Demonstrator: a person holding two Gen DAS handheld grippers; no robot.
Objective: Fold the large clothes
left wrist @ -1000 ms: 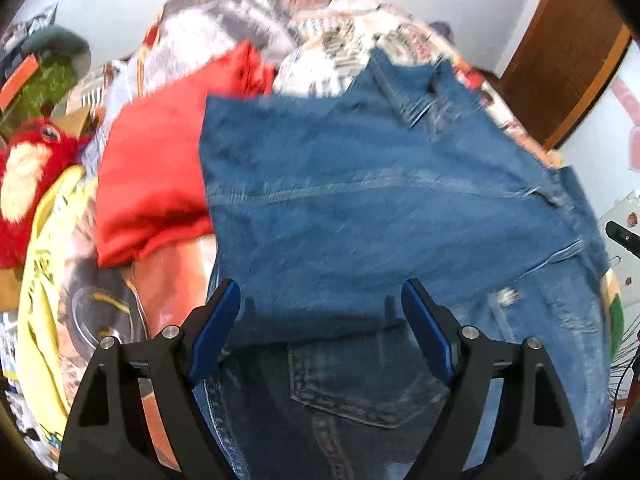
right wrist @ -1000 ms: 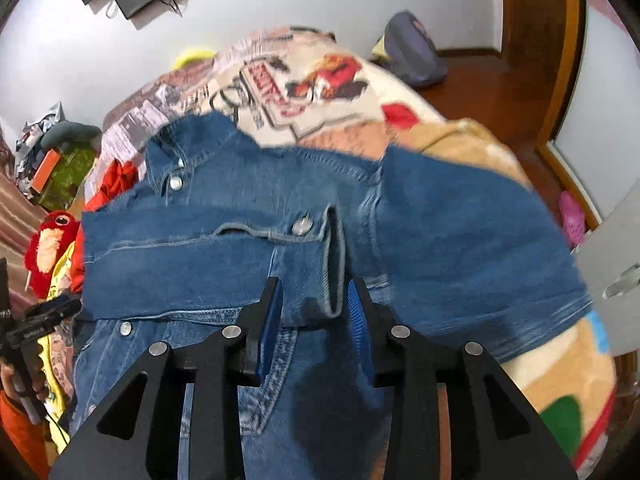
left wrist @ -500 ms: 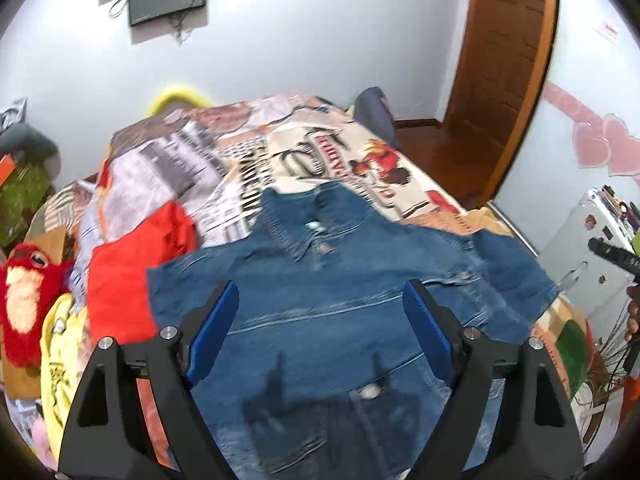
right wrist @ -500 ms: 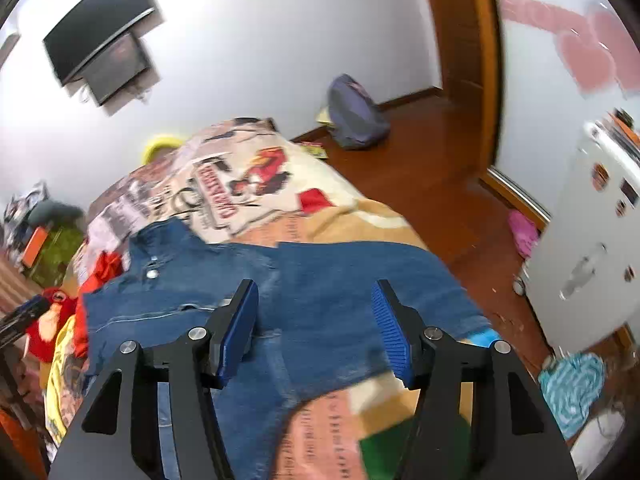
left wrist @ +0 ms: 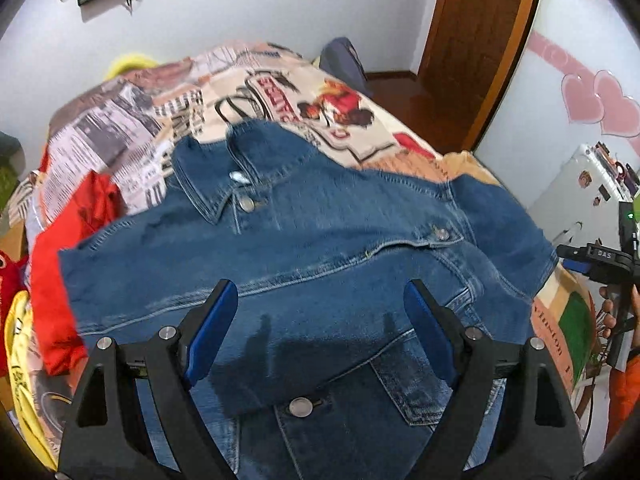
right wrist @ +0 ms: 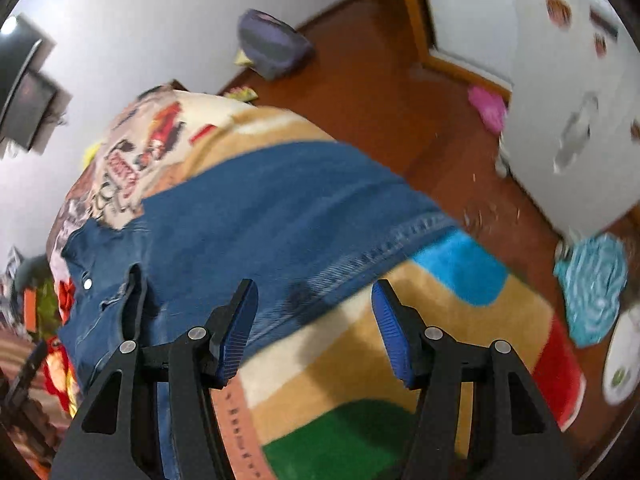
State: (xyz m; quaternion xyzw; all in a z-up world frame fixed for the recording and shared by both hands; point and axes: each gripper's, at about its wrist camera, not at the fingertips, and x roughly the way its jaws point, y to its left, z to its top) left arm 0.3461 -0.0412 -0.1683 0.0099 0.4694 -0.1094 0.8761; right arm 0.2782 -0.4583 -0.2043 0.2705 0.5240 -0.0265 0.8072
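Observation:
A blue denim jacket lies on a bed with a printed blanket, collar at the far side, both sleeves folded across its front. My left gripper is open and empty, held above the jacket's middle. My right gripper is open and empty above the jacket's right edge, where a folded sleeve's hem meets the colourful blanket. The right gripper also shows at the right edge of the left wrist view.
A red garment and a yellow one lie left of the jacket. A white fridge, a teal cloth and a purple backpack stand on the wooden floor. A door is at the back.
My right gripper let go of the jacket's fold and opened, then pulled back to the right edge of the bed. My left gripper lifted back from the jacket, staying open.

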